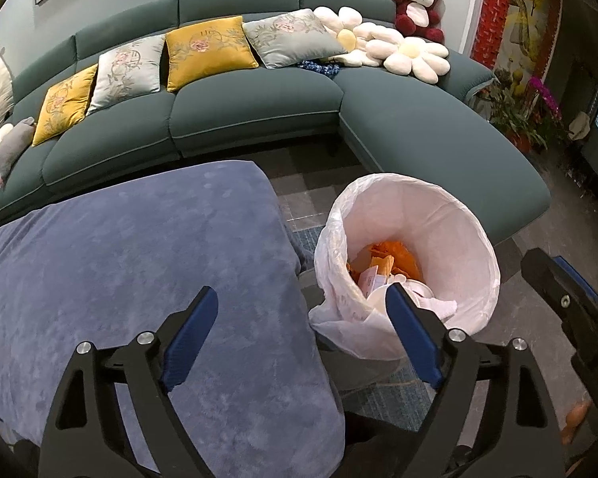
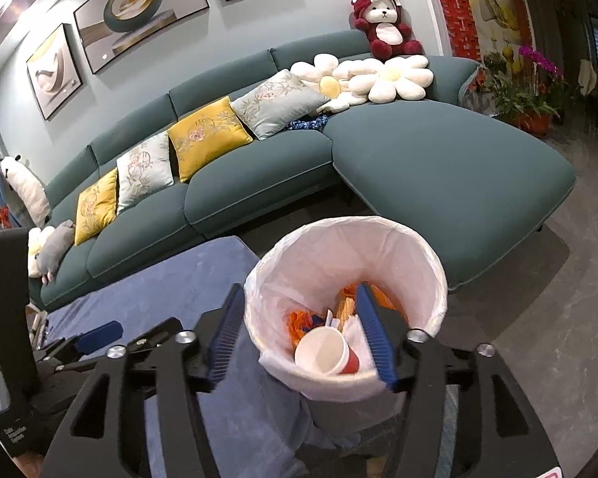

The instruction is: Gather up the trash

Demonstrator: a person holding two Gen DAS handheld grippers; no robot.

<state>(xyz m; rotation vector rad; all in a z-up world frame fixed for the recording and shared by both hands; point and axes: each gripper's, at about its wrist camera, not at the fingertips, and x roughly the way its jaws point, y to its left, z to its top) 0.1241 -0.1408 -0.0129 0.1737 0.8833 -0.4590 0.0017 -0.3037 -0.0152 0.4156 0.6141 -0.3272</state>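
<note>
Trash, a red-and-white paper cup point(image 2: 326, 355), lies tilted in the white-lined bin point(image 2: 426, 263), mouth toward the camera, its base pointing right; both the right gripper point(image 2: 299, 330) and left gripper point(image 1: 299, 332) gape wide, empty.

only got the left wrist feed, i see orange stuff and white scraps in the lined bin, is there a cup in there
Observer: Yes. The right wrist view shows a red paper cup with a white inside lying tipped in the white-lined trash bin, mouth toward the camera.
Operator: is the right gripper holding anything
Observer: No. The right gripper is open and empty; one finger hangs over the bin's mouth, the other outside its rim.
Operator: anything left on the table that side
Observer: On the blue plush table cover, that view shows nothing besides the left gripper at its left edge.
</note>
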